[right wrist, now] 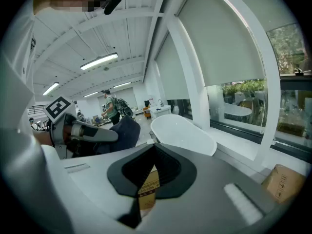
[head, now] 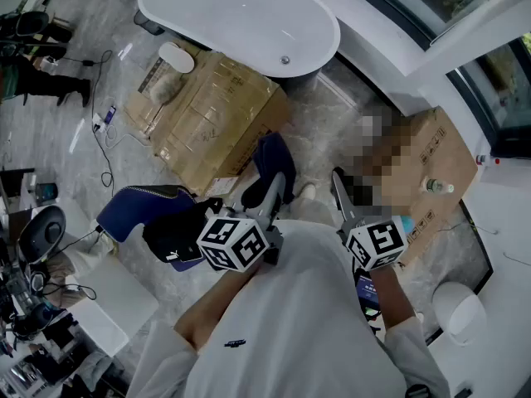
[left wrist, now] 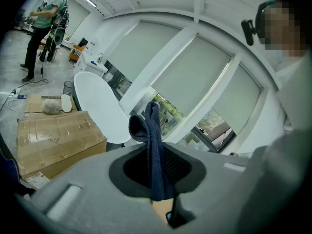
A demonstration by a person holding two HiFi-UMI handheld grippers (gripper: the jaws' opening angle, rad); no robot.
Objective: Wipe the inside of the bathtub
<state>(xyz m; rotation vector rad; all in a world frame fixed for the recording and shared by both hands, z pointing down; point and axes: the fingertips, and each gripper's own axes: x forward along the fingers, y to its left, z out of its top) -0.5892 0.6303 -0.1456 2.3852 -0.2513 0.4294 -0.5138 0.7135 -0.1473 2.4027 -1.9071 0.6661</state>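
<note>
In the head view I see the white bathtub (head: 241, 15) at the top, and a cardboard box (head: 216, 118) lies just beside it. The left gripper (head: 272, 187) is well apart from the bathtub and carries a dark blue cloth (head: 272, 157). In the left gripper view its jaws are pressed together on this cloth. In the right gripper view the right gripper (right wrist: 155, 147) has its 2 jaws together with nothing between them, and the bathtub is beyond them.

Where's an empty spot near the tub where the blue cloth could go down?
Inside the bathtub is bare, only its drain. Open marble floor lies between the big cardboard box and the smaller box by the window. The left side is crowded with cables and desk clutter. The left gripper holds the cloth.
</note>
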